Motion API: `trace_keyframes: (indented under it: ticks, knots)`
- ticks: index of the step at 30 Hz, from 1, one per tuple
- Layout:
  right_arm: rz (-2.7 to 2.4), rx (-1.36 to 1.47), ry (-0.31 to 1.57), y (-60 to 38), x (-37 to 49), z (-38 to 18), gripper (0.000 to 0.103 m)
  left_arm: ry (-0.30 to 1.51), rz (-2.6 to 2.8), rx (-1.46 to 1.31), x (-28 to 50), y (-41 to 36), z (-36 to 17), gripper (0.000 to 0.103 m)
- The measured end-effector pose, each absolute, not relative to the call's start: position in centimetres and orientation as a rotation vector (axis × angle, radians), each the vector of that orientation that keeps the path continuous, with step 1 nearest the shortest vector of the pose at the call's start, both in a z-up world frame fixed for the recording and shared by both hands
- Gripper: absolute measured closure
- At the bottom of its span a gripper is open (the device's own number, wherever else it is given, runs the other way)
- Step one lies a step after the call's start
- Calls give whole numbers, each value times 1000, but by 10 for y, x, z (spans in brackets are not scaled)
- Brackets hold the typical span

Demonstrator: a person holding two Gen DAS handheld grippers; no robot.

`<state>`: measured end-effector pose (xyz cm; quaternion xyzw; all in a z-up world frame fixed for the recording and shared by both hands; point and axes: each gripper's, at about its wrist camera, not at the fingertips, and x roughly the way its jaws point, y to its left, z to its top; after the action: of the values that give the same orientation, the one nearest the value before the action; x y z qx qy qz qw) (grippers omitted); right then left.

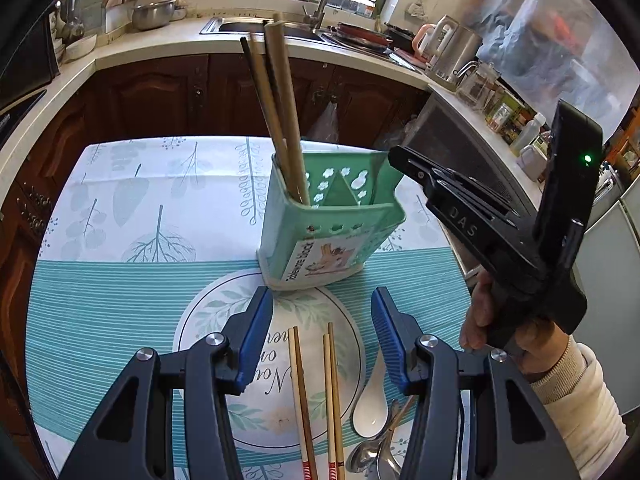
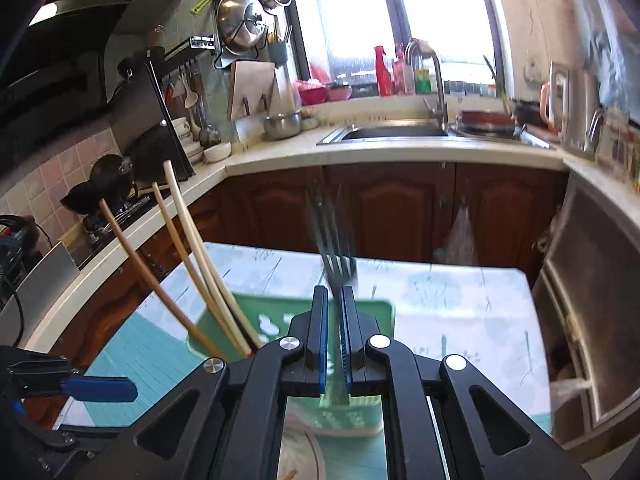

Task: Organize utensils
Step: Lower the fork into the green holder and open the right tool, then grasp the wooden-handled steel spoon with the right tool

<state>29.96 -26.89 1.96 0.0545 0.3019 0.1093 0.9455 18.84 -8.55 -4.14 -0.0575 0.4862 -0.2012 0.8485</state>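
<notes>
A green utensil holder (image 1: 328, 216) stands on the table with several long chopsticks (image 1: 280, 112) upright in its left compartment. My left gripper (image 1: 322, 320) hangs open above the table, nothing between its blue pads (image 1: 256, 336). Under it lie two pairs of chopsticks (image 1: 316, 392), a white ceramic spoon (image 1: 370, 400) and metal spoons (image 1: 372, 456). My right gripper (image 2: 334, 300) is shut on a metal fork (image 2: 336, 248), tines up and blurred, over the holder (image 2: 280, 320). From the left wrist, the right gripper (image 1: 400, 158) sits at the holder's right rim, held by a hand (image 1: 480, 320).
The table wears a teal and white leaf-print cloth (image 1: 120, 240) with a round printed motif. Brown kitchen cabinets (image 1: 160, 96) and a counter with a sink (image 2: 396, 132) lie behind. A grey appliance (image 1: 460, 140) stands right of the table.
</notes>
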Motion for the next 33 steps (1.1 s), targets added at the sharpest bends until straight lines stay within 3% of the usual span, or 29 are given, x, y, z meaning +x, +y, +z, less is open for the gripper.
trace_keyframes:
  ticks: [3,21,33]
  knots:
    - [219,116,636,-266,290,2,89,1036,-430,-123,185,-85,-46,54]
    - [231,221,845,-284,69,-61,88,1210,-614,-16,108,-107,-93,54]
    - [463,-367,876,-230,-8,-104,88,1324,-593,-57,86,-95,-131,54]
